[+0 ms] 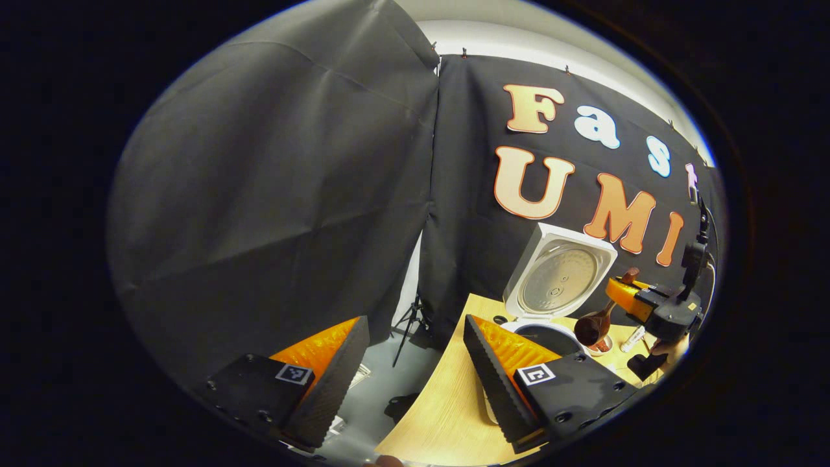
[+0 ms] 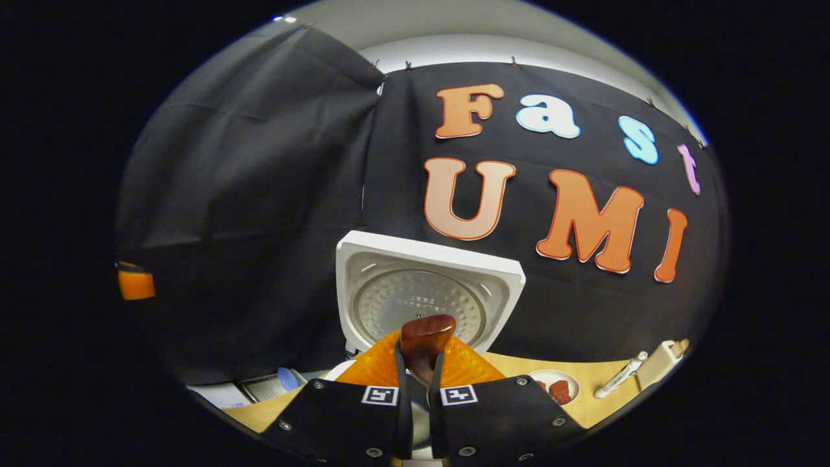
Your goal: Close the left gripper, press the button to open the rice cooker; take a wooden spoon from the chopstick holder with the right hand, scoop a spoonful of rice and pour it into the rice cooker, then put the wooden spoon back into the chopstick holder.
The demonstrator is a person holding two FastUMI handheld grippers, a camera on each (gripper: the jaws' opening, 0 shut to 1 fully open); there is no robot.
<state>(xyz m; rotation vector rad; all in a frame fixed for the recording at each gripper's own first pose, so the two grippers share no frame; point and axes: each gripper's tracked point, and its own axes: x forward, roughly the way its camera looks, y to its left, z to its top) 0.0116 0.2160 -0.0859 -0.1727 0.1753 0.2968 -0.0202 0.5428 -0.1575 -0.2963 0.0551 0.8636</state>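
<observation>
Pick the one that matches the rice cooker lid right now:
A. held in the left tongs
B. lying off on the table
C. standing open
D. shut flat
C: the lid stands upright behind the pot, its inner plate facing the right tongs, which hold the spoon.

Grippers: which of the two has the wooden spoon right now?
The right gripper: its fingers are closed on the wooden spoon in front of the open rice cooker. The left gripper is spread wide, holding nothing.
</observation>
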